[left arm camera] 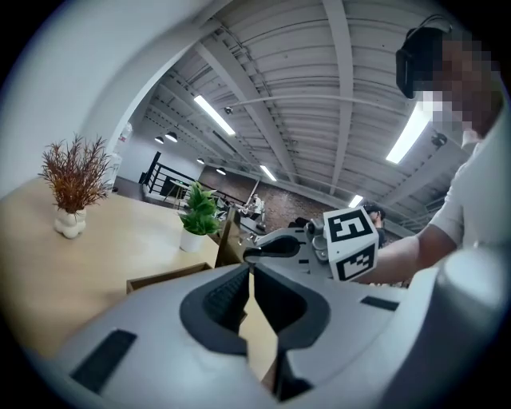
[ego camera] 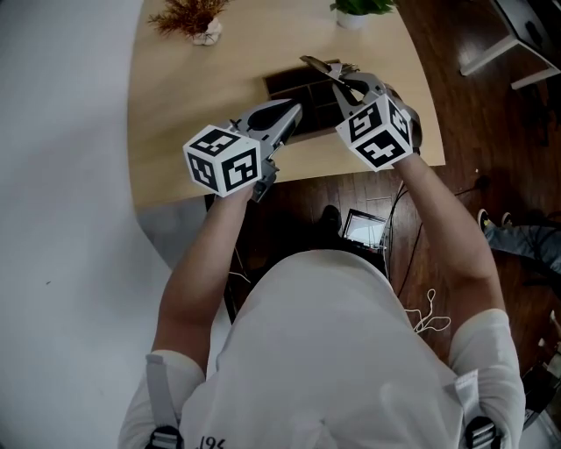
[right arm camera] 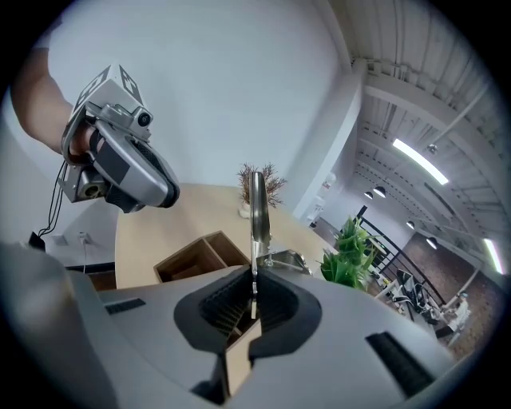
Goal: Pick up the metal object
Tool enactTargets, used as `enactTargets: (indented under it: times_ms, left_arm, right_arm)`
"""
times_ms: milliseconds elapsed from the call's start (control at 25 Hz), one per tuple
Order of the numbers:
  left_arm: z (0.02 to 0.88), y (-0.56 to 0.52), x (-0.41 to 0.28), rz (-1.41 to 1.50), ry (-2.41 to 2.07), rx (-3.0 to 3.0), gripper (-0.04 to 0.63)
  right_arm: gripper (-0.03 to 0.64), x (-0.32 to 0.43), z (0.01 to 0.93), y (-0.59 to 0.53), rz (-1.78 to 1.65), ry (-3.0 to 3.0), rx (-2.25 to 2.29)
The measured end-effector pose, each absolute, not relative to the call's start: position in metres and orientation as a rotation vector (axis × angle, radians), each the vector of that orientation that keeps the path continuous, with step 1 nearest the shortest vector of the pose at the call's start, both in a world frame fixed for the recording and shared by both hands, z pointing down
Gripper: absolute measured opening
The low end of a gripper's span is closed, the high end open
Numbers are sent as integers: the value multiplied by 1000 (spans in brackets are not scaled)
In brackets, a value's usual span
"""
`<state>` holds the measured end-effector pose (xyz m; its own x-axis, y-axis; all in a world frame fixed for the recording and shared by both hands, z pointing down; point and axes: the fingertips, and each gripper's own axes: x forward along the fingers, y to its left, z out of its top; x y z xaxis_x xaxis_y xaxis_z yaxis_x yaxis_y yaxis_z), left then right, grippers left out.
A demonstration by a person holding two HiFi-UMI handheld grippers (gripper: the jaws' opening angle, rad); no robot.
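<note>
Metal object [right arm camera: 257, 204] — thin, shiny flat strip, upright | right tool [right arm camera: 254, 281] clamped on it | left tool [left arm camera: 250, 278] jaws together

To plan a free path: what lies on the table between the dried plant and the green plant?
Nothing; the head view shows bare table top between the dried plant and the green plant.

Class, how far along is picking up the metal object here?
Done: the right tongs are shut on the metal object. In hand: it appears held above the wooden box. Left: little, perhaps lifting it clear; the left tongs are shut and empty.
</note>
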<state>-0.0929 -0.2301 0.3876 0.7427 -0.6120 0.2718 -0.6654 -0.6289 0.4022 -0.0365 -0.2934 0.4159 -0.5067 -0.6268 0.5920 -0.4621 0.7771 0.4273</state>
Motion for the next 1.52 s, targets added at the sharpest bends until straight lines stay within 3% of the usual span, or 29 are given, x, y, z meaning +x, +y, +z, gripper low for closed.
enactTargets:
  times_ms: [1520]
  left_arm:
    - [258,-162,-89,-129,-992,2657,-2]
  right_arm:
    - [5,17,281,-224,-390,-2386,1052]
